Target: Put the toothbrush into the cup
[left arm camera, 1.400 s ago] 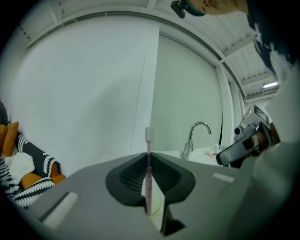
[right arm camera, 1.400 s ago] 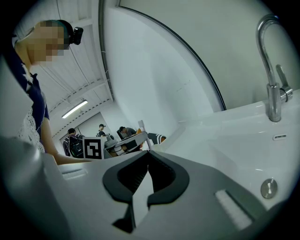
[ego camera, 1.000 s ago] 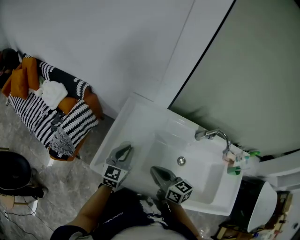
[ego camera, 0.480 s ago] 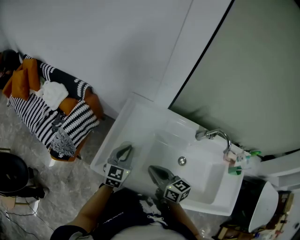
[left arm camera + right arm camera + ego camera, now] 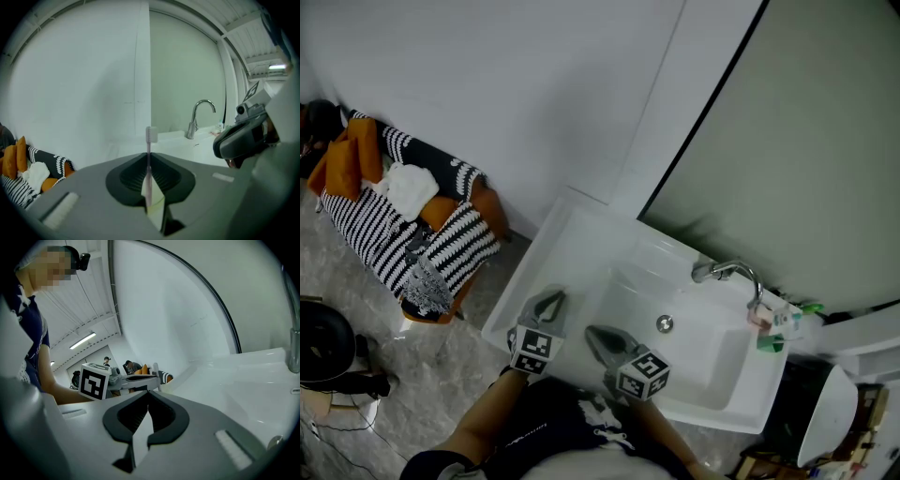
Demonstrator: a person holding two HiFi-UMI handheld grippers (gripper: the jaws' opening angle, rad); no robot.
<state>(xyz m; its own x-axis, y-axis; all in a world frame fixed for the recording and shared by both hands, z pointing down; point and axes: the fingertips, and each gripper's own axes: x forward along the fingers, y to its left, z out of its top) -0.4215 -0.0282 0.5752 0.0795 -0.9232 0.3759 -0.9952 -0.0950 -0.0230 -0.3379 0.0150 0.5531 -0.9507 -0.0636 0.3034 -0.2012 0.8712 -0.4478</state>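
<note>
Toothbrush (image 5: pixel 149 157): clamped upright between the jaws of the left gripper (image 5: pixel 548 302). The bristle head stands above the jaw tips and the handle runs down between the pads.
Left jaws: closed on the thin handle, with no visible tilt; the hold looks firm.
Right gripper (image 5: pixel 147 394): jaws together with nothing between them. It hangs just beside the left one, over the front part of the sink (image 5: pixel 567 211).
Cup: not made out for certain. A cluster of small items (image 5: pixel 772 323) stands at the sink's far right corner beside the faucet (image 5: pixel 727 270), and the cup is probably among them.
Done: the toothbrush is picked up and in hand.
Remaining: carry it across the basin to that corner, line it up over the cup's mouth, lower it and let go. None of this has begun.
Open room: the basin between the grippers and the faucet is bare apart from the drain (image 5: pixel 664 323), so the way across looks free.
Edges: the front rim lies under both grippers. The faucet spout arches just beside the cluster, and the grey-green panel (image 5: pixel 806 141) rises close behind it. The right gripper sits on the side toward that corner and could cross the path.
Aside: a chair with striped cloth (image 5: pixel 412 234) stands on the floor, well apart.
</note>
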